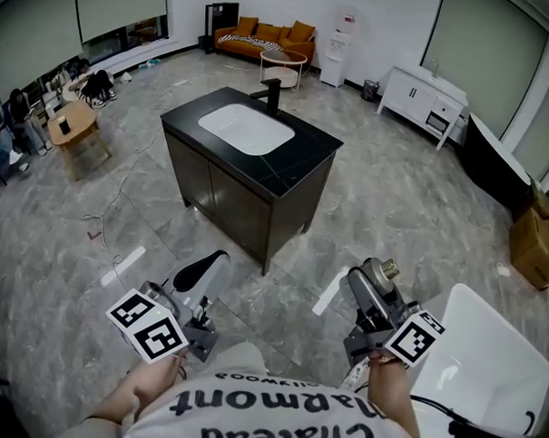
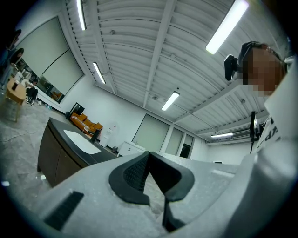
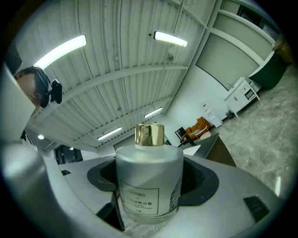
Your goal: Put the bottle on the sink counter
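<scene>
While the right tool [image 1: 370, 279] pinches the bottle [image 3: 148, 179], the sink table [image 1: 300, 165] stands well ahead — carry and set-down remain; left tool [image 2: 150, 181] pressed together, empty.

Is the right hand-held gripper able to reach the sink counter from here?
Probably not yet: bare floor lies between the right hand-held gripper and the sink counter, though nothing blocks the way.

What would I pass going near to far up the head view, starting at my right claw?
Near to far: bottle held in the right claw → sink counter → round table → sofa.
</scene>
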A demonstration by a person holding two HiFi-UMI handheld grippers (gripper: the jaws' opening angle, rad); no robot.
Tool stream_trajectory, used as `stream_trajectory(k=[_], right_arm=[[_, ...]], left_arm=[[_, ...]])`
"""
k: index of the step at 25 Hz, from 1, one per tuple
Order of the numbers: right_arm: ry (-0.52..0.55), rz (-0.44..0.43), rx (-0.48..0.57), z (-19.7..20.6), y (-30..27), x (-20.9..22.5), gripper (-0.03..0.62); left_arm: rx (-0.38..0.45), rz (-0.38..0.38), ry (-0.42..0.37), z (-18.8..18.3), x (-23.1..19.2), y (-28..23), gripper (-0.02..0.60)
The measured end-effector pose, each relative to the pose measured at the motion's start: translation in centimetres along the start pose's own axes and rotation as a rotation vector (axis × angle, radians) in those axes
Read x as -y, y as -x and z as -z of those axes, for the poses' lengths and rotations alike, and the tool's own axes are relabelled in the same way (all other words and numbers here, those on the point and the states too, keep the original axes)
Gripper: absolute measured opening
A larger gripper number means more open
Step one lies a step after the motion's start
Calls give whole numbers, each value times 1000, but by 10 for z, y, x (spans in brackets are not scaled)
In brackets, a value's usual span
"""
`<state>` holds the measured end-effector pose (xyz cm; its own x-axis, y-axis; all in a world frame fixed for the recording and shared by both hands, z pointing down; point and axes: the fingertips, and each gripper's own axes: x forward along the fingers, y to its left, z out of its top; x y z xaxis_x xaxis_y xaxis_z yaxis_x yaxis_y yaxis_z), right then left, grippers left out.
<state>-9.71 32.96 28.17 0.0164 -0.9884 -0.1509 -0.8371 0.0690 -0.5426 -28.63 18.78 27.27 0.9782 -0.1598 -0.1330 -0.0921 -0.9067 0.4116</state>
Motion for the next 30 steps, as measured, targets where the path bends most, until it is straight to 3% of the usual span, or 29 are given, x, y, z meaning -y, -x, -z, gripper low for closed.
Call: stream_trajectory(k=[6, 15, 22, 30], right_arm=[[-43, 43, -18, 2, -7, 35, 344], [-66, 100, 4, -16, -54, 100, 344], [-29, 94, 18, -45, -128, 148, 344], [-17, 97, 48, -88, -245, 212, 344]], left_arm=[[-11, -27, 27, 2, -20, -34, 15], [-23, 22, 35, -3, -65, -109, 15], [-12, 62, 12, -24, -122, -181, 15], [-4, 111, 44, -59, -213, -285, 15]])
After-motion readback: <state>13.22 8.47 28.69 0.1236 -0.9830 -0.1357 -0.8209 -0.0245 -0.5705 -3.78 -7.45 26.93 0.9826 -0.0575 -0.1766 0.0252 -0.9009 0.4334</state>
